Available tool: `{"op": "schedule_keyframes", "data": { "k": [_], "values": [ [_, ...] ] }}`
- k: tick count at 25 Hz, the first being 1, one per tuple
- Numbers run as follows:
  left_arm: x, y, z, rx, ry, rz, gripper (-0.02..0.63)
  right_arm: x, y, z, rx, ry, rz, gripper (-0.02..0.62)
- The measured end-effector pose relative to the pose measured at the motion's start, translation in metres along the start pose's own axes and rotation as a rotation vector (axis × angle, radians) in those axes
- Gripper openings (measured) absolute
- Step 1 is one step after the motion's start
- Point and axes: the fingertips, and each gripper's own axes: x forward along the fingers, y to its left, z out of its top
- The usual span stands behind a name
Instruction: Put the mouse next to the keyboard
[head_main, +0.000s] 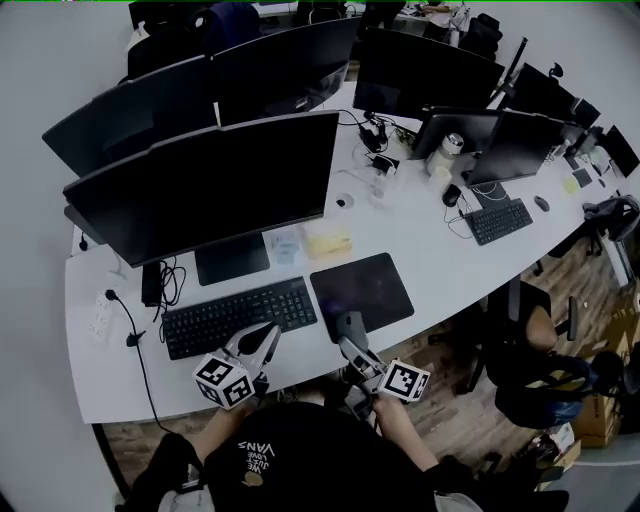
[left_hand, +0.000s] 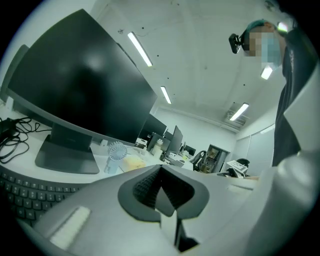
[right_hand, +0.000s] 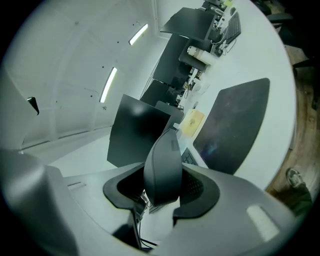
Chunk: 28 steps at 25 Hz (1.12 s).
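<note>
The dark grey computer mouse (right_hand: 162, 170) sits clamped between the jaws of your right gripper (head_main: 357, 350), gripped by its flanks with its nose pointing away from you. From the head view it hangs over the near edge of the white curved desk (head_main: 440, 270), about at the near left corner of the dark rectangular mouse pad (head_main: 362, 290) and just right of the black keyboard (head_main: 240, 318). I can't tell whether its underside touches anything yet; it looks carried, not set down.

The step in hand, as I read it, is the placing. You're already close to the spot, so make the rest small:

- Aim for the strip of bare desk or pad edge beside the keyboard's right end, not on the keys.
- Level the mouse so its flat base meets the surface all at once; a tilted landing may let it rock or slide.
- Bring it down until the surface takes the weight, then spread the jaws and back out straight along them so the pads don't drag it.

Your left gripper (left_hand: 161, 197) has its jaws pressed together with nothing in them, near the keyboard's near edge. Hold it clear of the keys and out of the right gripper's path.
</note>
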Motion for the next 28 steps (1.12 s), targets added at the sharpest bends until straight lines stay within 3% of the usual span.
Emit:
{"op": "schedule_keyframes", "data": {
  "k": [4,8,16,21,28],
  "values": [
    [0.013,0.005,0.004,-0.018,-0.036,0.096,0.002,0.017,-0.014,0.018,-0.010,0.106,0.041,0.176],
    [0.026,0.010,0.005,-0.039,-0.072,0.181,0.002,0.033,-0.046,0.034,0.041,0.193,-0.018,0.176],
    [0.043,0.014,0.004,-0.056,-0.116,0.296,0.002,0.082,-0.081,0.040,0.024,0.361,-0.013,0.176],
    [0.035,0.020,0.002,-0.069,-0.135,0.358,0.002,0.106,-0.099,0.033,0.032,0.418,-0.073,0.176],
    [0.016,0.031,0.003,-0.079,-0.155,0.426,0.002,0.133,-0.113,0.023,0.031,0.447,-0.091,0.176]
  ]
}}
